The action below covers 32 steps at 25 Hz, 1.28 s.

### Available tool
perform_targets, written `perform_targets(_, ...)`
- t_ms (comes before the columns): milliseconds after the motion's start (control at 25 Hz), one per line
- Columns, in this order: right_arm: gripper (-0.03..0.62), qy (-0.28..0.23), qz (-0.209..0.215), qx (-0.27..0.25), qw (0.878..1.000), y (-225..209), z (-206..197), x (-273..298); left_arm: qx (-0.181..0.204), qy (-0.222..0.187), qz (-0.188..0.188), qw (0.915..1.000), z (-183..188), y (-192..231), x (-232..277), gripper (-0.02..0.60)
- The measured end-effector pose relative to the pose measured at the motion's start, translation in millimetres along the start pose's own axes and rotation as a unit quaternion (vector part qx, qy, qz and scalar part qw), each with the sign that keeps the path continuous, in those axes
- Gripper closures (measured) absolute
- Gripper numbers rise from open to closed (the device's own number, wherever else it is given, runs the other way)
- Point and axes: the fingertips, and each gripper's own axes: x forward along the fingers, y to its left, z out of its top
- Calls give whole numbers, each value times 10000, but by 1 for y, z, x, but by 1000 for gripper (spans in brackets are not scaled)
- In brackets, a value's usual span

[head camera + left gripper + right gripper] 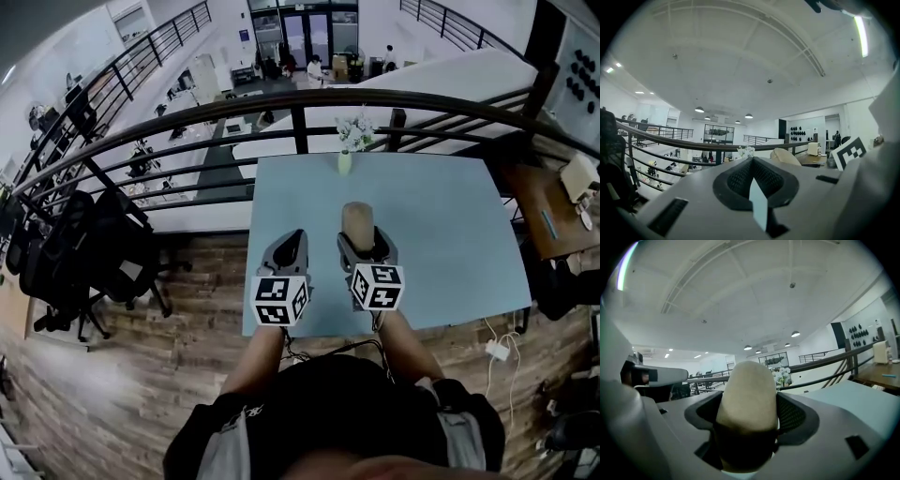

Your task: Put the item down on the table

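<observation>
item (749, 394): tan, matte, stubby loaf-like shape with a smooth rounded top, shaded darker toward its base. it is clamped between the right gripper (367, 244) jaws, dark mesh-textured pads on both sides, its top poking past the jaw tips, over the flat pale blue surface (450, 234). left gripper (752, 178) jaws pressed together, nothing between them.
</observation>
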Motion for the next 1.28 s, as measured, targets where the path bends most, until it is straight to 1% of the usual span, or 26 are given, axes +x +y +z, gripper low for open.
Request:
perform_targets(240,229,629,-85,-18,9980,2,-52,30,-64,158,162,9997,-15,20,-8,571)
perform_targets(600,229,1456,-339,140,9887,-20,-121,54,-86,152,369,9992,-15,34,-22,571)
perform_targets(960,227,2316,-566,292,9707,-40,-197,56,-76,221,518,9984,-21,39,-34,571)
perform_targets(1160,226,2628,-729,597,9602,-49,-229,52,-115,240,599,9978,-21,46,-40,571)
perform_targets(1280,226,2766,-821,646,9553,-53,-243,48,-173,212,618,9977,-20,49,-44,571)
